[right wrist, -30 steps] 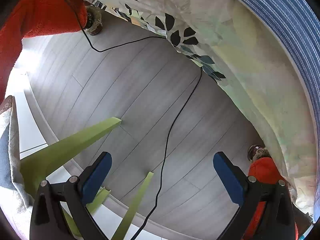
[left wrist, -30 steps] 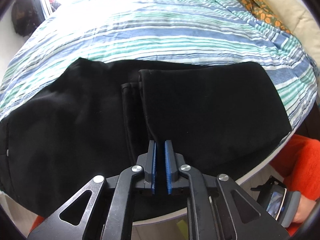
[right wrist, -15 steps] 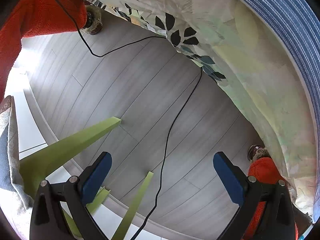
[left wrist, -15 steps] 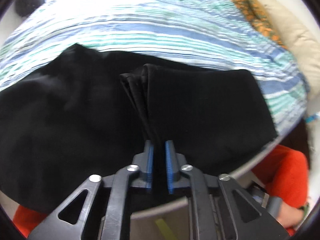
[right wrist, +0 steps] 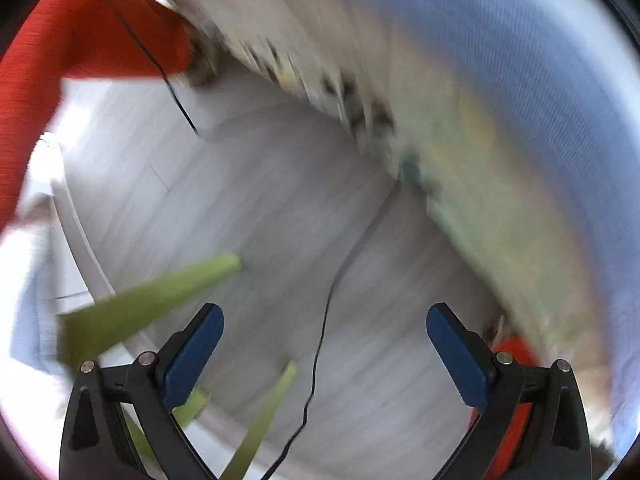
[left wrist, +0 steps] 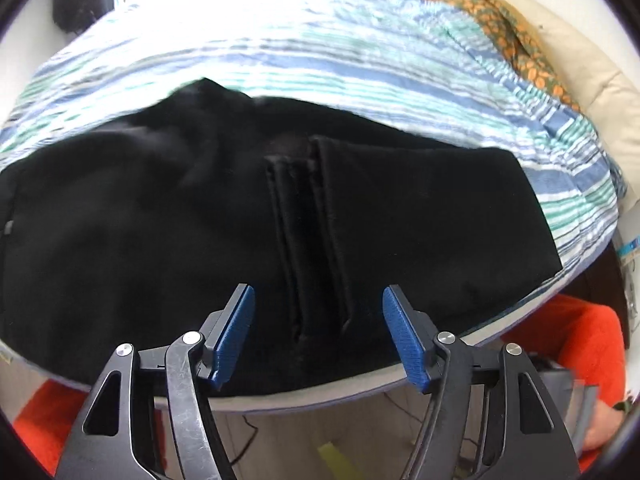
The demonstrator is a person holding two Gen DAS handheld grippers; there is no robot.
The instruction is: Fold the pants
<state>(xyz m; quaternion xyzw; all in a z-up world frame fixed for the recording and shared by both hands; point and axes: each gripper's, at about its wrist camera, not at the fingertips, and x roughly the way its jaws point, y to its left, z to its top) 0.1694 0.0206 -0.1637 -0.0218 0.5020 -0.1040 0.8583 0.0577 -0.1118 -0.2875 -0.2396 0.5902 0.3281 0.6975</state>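
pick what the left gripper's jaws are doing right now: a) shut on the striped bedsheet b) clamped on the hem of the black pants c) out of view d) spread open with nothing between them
d: the left gripper has its blue-padded jaws spread wide apart, empty, above the folded black fabric pants lying on the blue, green and white striped bedsheet.

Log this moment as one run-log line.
stage: fold laid, released | left gripper: open above black pants on striped bed | right gripper: open, empty, facing floor, view blurred
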